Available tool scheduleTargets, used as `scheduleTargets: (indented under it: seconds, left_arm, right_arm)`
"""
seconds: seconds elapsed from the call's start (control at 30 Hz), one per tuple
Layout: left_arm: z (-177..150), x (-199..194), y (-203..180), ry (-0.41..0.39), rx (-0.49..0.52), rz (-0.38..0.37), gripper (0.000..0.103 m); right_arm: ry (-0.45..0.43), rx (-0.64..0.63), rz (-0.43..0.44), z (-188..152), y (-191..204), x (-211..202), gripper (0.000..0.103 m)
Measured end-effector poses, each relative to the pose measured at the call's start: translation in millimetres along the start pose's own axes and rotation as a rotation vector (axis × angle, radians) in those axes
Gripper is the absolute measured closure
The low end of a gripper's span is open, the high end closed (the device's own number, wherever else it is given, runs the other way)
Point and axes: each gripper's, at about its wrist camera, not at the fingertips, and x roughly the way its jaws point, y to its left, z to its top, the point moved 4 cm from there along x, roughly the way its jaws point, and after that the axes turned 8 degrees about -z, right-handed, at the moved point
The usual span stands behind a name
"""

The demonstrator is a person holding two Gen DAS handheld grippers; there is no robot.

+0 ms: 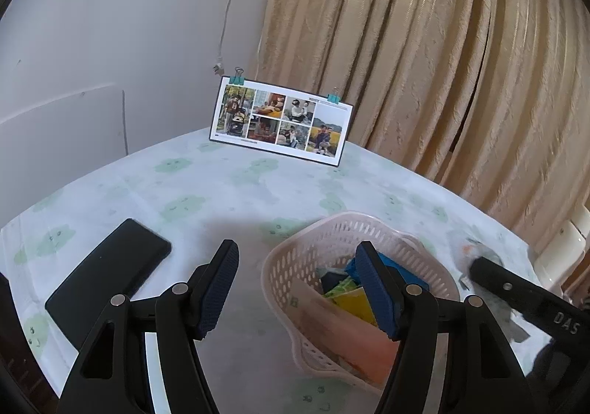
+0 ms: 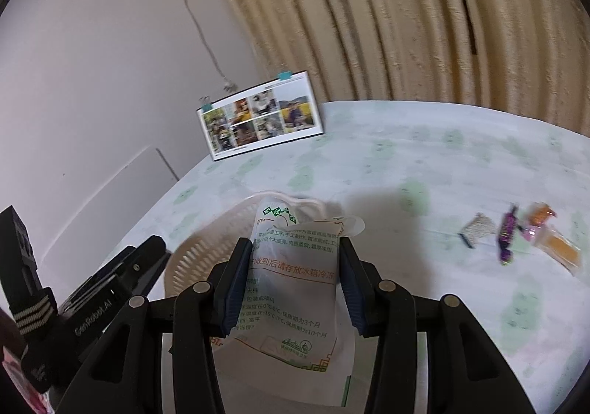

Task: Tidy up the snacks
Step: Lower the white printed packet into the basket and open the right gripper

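Right claw [image 2: 295,285] pinching white snack pouch [image 2: 295,274], held over basket [image 2: 191,259]. Left claw [image 1: 298,288] spread, empty, basket [image 1: 295,259] at 3 o'clock. Judgement: centre pouch over basket, lower, then release. Pouch print Chinese, storage instructions; loose snacks [image 2: 516,233] on counter [image 2: 405,163] at 2 o'clock.
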Motion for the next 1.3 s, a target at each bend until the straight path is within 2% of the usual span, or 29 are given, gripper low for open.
scheduleTargets:
  seconds: [0.3,0.77,0.93,1.3]
  left_arm:
    - [-0.8,2.2,10.3,0.005,-0.023,-0.001,0.036]
    - [-2.7,3.8,-3.1,0.018,0.001,-0.033,0.036]
    - [-8.7,14.6,-27.5,0.063,0.067,-0.066,0.036]
    - [-18.8,56.4,-69.9,0.224,0.208,-0.160,0.036]
  right_arm:
    - [0.030,0.006,0.066,1.4,19.1,24.7,0.053]
    - [0.013,0.050,0.020,-5.9,-10.7,17.4,0.052]
    - [0.002,0.083,-0.004,-7.2,-29.1,10.8,0.052]
    - [0.009,0.151,-0.075,-15.8,-76.1,3.2,0.051]
